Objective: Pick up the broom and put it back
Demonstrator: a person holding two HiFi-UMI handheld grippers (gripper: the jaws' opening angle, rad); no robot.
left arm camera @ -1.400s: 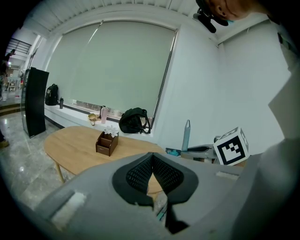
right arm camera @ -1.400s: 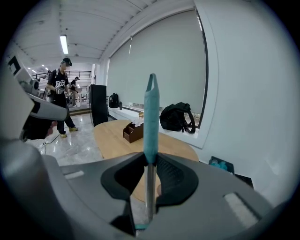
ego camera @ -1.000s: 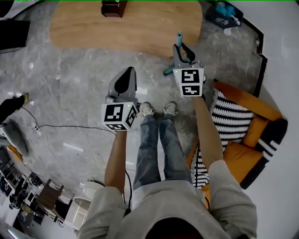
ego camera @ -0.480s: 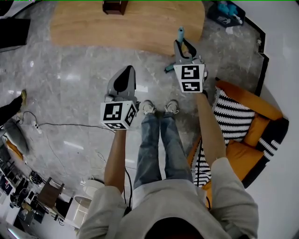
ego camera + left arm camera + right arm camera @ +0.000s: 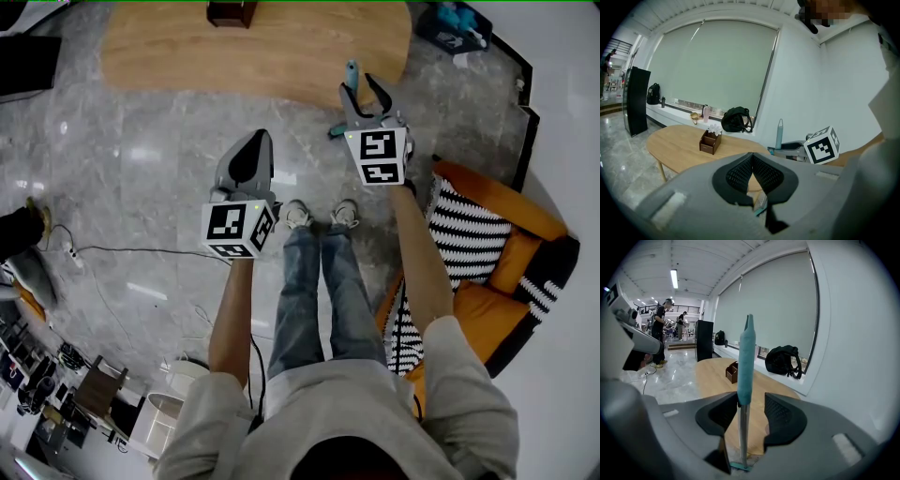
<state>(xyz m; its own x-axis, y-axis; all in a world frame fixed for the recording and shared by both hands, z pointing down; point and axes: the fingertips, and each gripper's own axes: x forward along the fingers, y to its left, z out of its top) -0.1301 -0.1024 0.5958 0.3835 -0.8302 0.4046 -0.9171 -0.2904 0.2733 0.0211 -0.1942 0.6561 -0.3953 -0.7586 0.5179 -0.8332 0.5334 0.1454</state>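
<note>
Right gripper view: my right hand-held gripper is just spreading its jaws around the upright broom; my left hand-held gripper is resting closed.

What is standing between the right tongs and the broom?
Nothing visible. The broom already stands upright between the right tongs, whose jaws have just been opening; a gap shows on its right side.
</note>
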